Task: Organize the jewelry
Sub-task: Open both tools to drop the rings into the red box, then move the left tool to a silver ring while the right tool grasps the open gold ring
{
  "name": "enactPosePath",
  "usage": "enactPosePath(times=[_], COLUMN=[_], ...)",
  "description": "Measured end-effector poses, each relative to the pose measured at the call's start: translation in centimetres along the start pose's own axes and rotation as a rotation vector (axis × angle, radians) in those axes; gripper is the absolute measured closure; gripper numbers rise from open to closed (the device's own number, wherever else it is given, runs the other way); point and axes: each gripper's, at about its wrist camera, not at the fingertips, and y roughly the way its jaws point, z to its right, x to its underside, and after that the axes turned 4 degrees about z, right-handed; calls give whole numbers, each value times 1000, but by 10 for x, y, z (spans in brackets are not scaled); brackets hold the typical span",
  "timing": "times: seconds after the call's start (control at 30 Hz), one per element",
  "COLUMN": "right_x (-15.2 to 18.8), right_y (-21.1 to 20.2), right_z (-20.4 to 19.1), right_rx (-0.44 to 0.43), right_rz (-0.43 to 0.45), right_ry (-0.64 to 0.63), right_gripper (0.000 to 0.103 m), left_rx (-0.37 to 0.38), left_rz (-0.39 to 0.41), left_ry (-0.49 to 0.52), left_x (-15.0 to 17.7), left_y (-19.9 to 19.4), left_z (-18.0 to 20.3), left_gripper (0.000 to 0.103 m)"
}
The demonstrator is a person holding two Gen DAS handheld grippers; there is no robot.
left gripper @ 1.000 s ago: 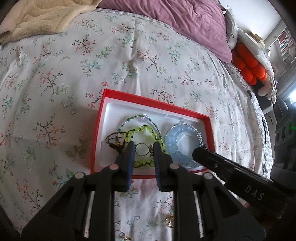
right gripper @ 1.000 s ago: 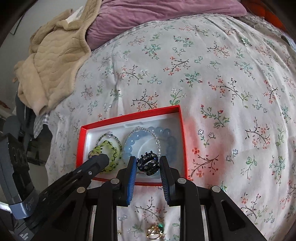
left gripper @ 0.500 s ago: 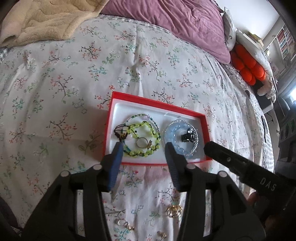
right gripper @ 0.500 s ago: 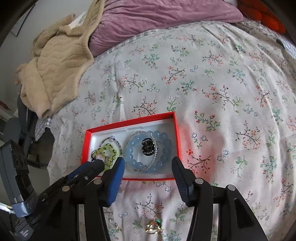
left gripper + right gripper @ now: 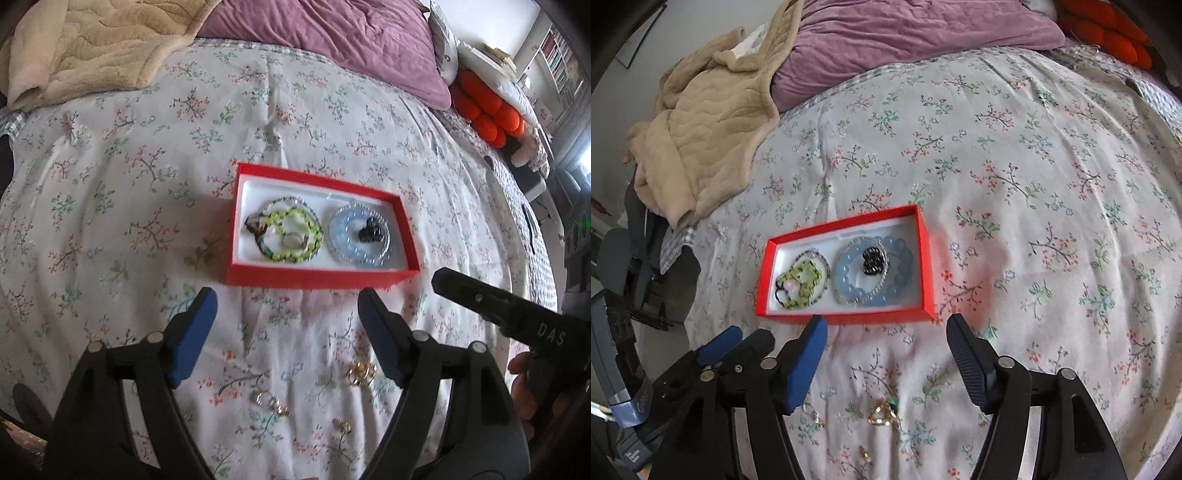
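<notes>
Both the left tongs (image 5: 286, 325) and right tongs (image 5: 886, 350) now stand wide apart, empty and drawn back from the red box (image 5: 929, 266), the black ring (image 5: 873, 261) deposited inside the blue bead bracelet (image 5: 846, 284); gold pieces (image 5: 882, 415) remain on the bed.

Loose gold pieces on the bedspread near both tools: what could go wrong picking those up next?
1. The gold pieces are small and lie on soft, wrinkled bedspread; the open left tool might pinch fabric or press them in.
2. The red box is already crowded with bracelets on soft bedding; a nudge could tip it.
3. Both tools sit close together and could collide.
</notes>
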Motion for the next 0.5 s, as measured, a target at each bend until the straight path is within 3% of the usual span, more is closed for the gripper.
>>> enactPosePath(times=[0.5], right_x=[34], right_y=[-2], right_z=[6], right_rx=[96], right_rz=[-68], right_ry=[-74], right_gripper=[24], left_rx=[-83], left_rz=[-113], left_ry=[73], left_x=[34], left_y=[1], left_z=[-9], left_gripper=[21])
